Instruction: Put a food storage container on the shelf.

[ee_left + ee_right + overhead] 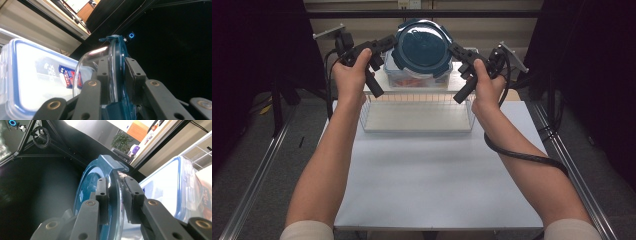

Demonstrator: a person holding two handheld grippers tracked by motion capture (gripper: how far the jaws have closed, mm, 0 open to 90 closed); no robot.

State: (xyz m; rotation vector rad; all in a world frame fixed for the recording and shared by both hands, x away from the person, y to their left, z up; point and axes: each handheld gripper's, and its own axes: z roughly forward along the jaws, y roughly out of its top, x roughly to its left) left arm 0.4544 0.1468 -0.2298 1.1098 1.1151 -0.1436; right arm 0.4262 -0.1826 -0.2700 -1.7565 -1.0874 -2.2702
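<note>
One round lid (422, 47), one clear box (417, 75), one wire basket (417, 117), two grippers.

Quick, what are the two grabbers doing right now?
Left gripper: closed on the round blue lid.
Right gripper: closed on the same lid's other edge.

Dark teal round lid (422, 47) (clear glassy centre), blue-rimmed clear container (412, 75), white wire basket (417, 112), white table (432, 175)

We can read no text anywhere: the red-and-blue label (70, 79) on the clear box (30, 75) is too blurred, and the packaging (205, 197) at the far right shows no legible words.
</note>
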